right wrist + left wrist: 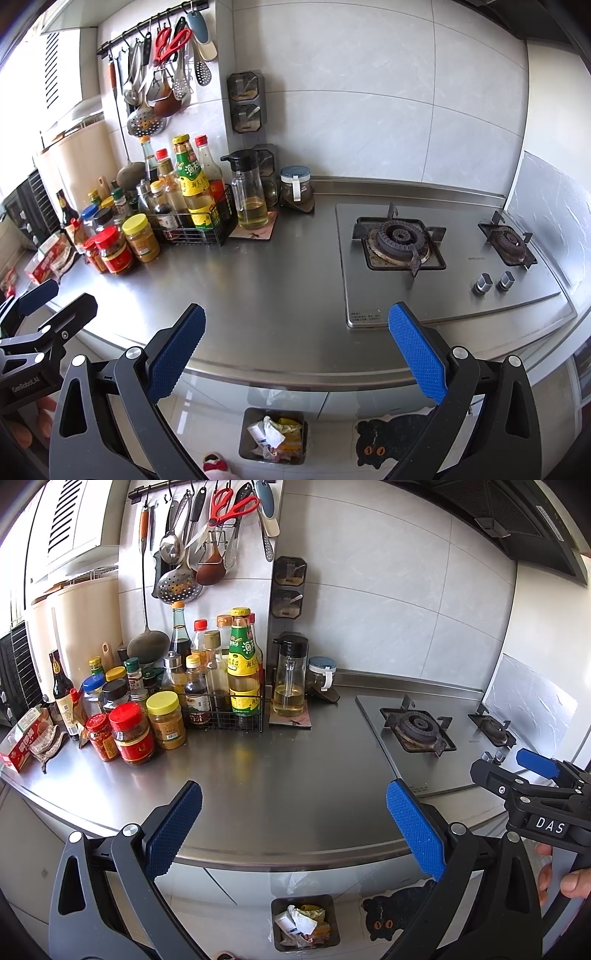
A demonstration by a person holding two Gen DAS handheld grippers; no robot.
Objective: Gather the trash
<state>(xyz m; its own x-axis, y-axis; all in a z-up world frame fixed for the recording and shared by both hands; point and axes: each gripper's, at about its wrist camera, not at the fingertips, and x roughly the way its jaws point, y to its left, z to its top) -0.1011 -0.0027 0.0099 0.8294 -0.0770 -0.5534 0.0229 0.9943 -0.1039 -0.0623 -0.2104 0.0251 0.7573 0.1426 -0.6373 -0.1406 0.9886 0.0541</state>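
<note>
both wrist views, above countertop (295, 775), side by side

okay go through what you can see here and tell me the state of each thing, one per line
Left tool: open, holding nothing.
Right tool: open, holding nothing.
Trash bin: on the floor, holding paper and wrappers.
Left burner: unlit, no pot.
Right burner: unlit, no pot.
Oil dispenser: upright, lid on, partly filled.

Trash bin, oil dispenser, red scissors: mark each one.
trash bin (276, 919): left wrist view, on its dark left wall.
oil dispenser (252, 210): right wrist view, on its oil-filled glass body.
red scissors (240, 506): left wrist view, on a handle.
</note>
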